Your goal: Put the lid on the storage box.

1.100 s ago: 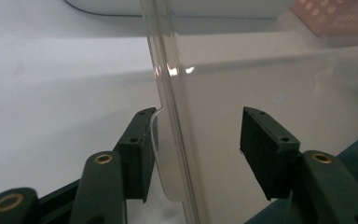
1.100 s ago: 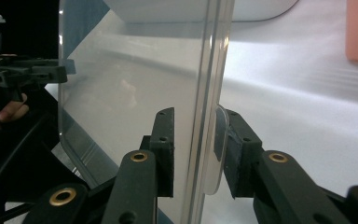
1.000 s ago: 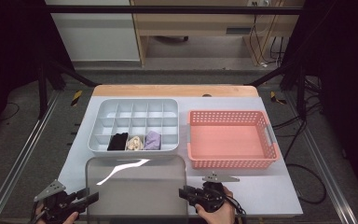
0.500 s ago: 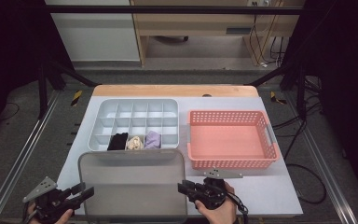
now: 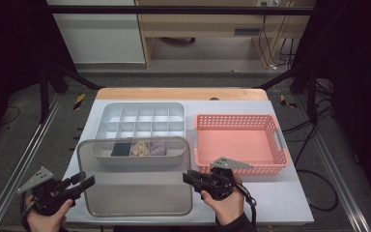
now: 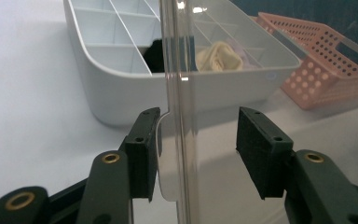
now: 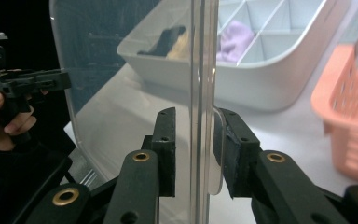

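- A clear lid (image 5: 135, 186) lies in front of the white organizer (image 5: 142, 126), its far edge lapping over the organizer's near row. It looks tilted, far side raised on the organizer and near side low toward the table (image 5: 275, 203).
- The left hand-held gripper (image 5: 84, 182) sits at the lid's left edge. In the left gripper view its jaws are spread, the lid's rim (image 6: 177, 140) standing between the pads: the left pad (image 6: 145, 149) is at or just beside the plastic, the right pad (image 6: 256, 149) stands clear of it. No pinch there.
- The right hand-held gripper (image 5: 189, 177) is at the lid's right edge. In the right gripper view the rim (image 7: 200, 116) runs up between nearly closed jaws; the pads sit close on either side, apparently pinching it, though a thin gap on one side cannot be ruled out.
- Gripping opposite edges makes sense: a wide, flexible sheet stays level and aligned when carried from both sides.
- The organizer's near row holds a black piece (image 5: 121, 149), a cream piece (image 5: 138, 149) and a lilac piece (image 5: 158, 148); the other cells look empty.
- The pink basket (image 5: 239, 141) stands just right of the organizer, empty.
- Judgement: the lid is meant to cover the organizer, so the left jaws need to close before lifting.
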`<control>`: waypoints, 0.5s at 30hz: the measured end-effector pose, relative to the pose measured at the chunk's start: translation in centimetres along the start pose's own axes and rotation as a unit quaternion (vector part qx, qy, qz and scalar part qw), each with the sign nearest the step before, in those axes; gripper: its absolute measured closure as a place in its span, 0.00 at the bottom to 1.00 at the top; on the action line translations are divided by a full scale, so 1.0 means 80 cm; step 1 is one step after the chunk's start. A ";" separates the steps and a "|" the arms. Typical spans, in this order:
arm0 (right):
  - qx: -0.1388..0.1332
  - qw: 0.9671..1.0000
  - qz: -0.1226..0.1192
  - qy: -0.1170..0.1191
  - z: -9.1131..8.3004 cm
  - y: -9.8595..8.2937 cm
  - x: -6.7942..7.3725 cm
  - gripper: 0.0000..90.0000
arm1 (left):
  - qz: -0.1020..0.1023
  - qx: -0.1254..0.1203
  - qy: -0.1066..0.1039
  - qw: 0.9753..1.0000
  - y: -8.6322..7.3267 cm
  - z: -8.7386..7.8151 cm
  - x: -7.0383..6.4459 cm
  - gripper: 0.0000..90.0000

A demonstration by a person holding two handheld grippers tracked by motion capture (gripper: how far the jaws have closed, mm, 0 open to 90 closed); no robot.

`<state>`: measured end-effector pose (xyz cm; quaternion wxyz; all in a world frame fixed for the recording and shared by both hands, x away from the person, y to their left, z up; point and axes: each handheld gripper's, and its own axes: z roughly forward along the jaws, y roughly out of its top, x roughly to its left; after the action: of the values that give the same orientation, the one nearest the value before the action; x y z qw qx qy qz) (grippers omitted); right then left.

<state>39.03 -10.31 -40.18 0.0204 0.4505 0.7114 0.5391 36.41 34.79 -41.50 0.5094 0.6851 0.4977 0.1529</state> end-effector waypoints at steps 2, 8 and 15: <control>-0.003 1.000 -0.004 -0.003 0.001 0.004 -0.001 0.78 | 0.005 -0.003 0.000 1.000 0.010 0.006 0.003 0.55; -0.021 1.000 -0.015 -0.005 0.008 0.021 -0.010 0.77 | 0.022 -0.018 0.007 1.000 0.045 0.018 0.006 0.55; -0.048 0.999 -0.013 -0.008 0.004 0.042 -0.018 0.77 | 0.035 -0.036 0.012 0.999 0.078 0.026 -0.003 0.54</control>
<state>42.13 -11.02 -38.36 0.0553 0.4438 0.6903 0.5687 41.04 33.54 -37.03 0.5222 0.6817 0.4734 0.1963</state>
